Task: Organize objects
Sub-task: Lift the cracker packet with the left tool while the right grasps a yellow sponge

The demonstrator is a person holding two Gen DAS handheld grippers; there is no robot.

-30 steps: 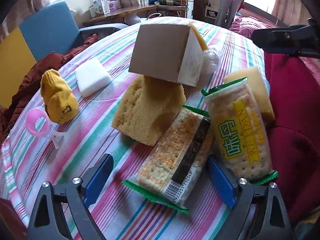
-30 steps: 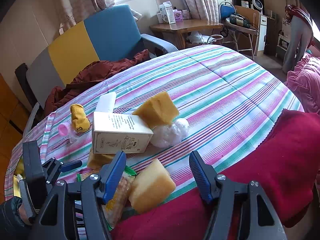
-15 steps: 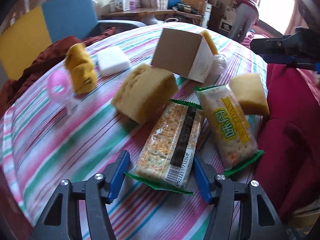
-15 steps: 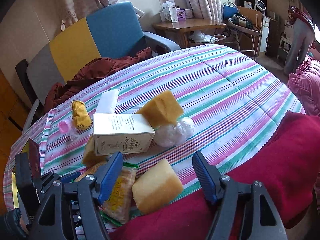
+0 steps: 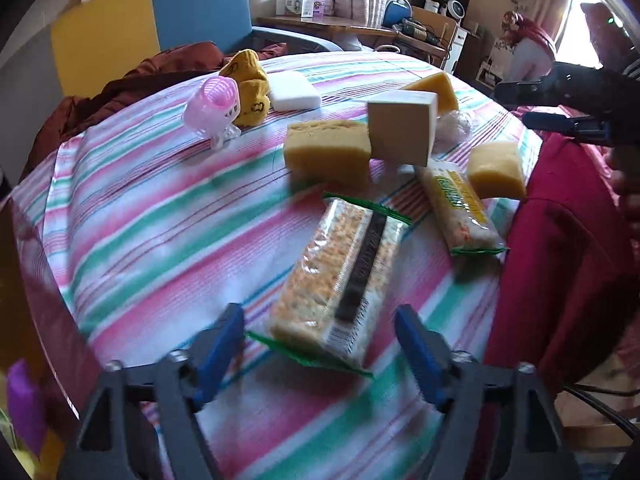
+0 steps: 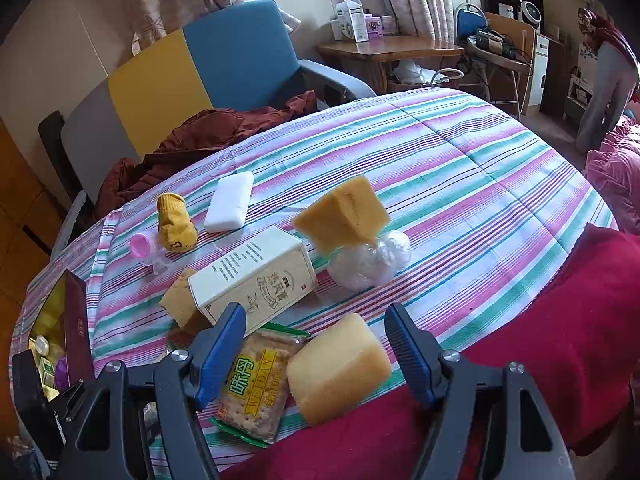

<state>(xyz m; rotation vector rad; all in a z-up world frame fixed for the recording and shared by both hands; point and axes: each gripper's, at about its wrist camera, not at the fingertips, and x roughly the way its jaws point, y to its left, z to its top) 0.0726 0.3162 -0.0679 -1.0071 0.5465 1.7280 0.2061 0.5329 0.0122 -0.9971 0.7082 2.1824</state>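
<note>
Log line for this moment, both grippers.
left gripper: opening, cracker pack between jaws, unpressed | right gripper: open, above yellow sponge

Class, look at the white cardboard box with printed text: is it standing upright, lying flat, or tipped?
Tipped. The white cardboard box leans at an angle, one end propped up on a yellow sponge block beneath it.

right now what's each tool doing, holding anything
Left tool: jaws opening, the clear green-edged cracker packet lies between them, not gripped.
Right tool: open, holding nothing, over the pale yellow sponge block.
</note>
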